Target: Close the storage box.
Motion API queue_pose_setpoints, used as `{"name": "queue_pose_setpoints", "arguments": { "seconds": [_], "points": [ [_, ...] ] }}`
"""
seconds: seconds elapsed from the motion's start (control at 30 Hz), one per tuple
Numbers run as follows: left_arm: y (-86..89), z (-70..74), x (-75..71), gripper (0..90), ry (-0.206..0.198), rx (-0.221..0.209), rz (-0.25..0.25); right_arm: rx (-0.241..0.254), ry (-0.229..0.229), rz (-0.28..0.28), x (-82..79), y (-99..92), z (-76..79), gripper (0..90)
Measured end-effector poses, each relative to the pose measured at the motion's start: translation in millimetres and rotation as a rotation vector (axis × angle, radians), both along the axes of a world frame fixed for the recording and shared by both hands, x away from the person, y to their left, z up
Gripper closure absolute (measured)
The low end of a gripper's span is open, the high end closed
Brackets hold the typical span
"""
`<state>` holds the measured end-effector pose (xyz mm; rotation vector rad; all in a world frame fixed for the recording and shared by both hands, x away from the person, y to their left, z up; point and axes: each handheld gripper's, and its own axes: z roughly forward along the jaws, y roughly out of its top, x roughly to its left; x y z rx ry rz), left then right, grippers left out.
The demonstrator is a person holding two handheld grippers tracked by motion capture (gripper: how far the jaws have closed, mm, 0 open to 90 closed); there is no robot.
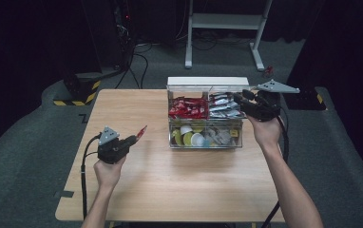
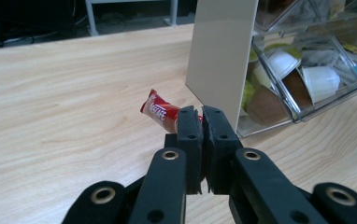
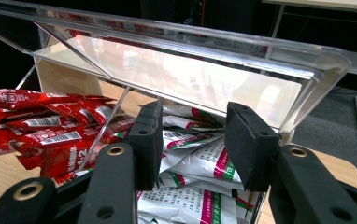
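My left gripper hovers low over the table left of the box, shut on one end of a red sachet that sticks out past its tips. The clear box holds red sachets upper left, white sachets upper right and capsules in the lower bin. My right gripper sits at the box's upper right corner, jaws apart over the white sachets, under the raised clear lid.
The wooden table has bare room in front of and left of the box. A white metal frame stands on the floor behind, with cables and a yellow-black striped base at the left.
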<state>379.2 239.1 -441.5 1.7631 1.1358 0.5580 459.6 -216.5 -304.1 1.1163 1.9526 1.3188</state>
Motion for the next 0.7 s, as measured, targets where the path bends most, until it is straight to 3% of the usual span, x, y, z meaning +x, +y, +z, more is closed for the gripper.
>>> {"name": "queue_pose_setpoints", "arguments": {
  "seconds": [0.3, 0.7],
  "points": [
    [-6.4, -19.8, 3.4, 86.0, 0.037, 0.002, 0.009, 0.008, 0.009, 0.003, 1.3, -0.3, -1.5, 56.7],
    [-11.7, -44.5, 7.8, 85.4, 0.056, 0.007, 0.021, 0.007, 0.007, 0.008, 0.4, -0.8, 0.3, 56.8]
  ]
}}
